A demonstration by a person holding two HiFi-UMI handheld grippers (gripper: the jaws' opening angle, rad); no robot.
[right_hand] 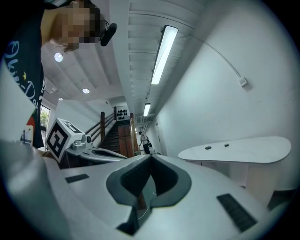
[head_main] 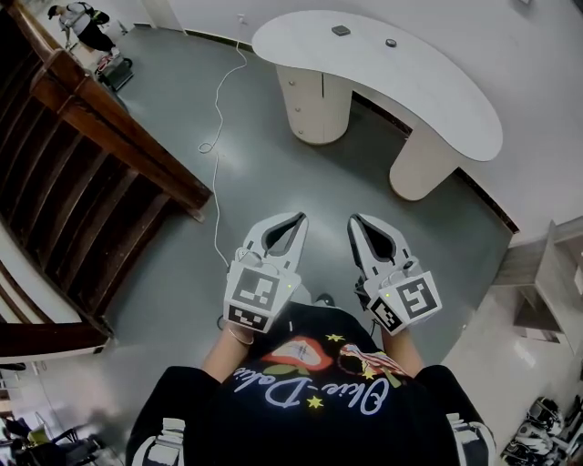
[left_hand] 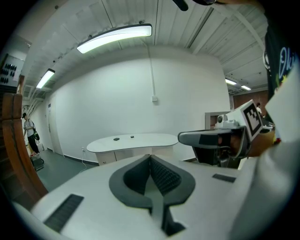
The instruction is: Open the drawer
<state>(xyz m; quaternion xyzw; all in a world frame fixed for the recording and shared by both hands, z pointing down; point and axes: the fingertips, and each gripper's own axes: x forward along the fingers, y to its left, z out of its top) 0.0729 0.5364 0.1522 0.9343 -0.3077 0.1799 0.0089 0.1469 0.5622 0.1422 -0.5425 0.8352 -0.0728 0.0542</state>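
Observation:
A white curved desk [head_main: 419,86] stands ahead on the grey floor, and its rounded left pedestal [head_main: 314,102] shows cabinet or drawer seams. The desk [left_hand: 133,139] also appears far off in the left gripper view, and again as the desk [right_hand: 243,151] in the right gripper view. My left gripper [head_main: 299,220] and right gripper [head_main: 355,222] are held side by side close to the person's chest, well short of the desk. The left gripper [left_hand: 150,157] is shut with nothing in it. The right gripper [right_hand: 151,157] is likewise shut and empty.
A wooden staircase railing [head_main: 109,127] runs along the left. A white cable [head_main: 217,136] trails across the floor toward the desk. Two small dark objects [head_main: 341,30] lie on the desktop. A person [head_main: 84,23] stands far off at top left. Shelving [head_main: 556,282] is at the right.

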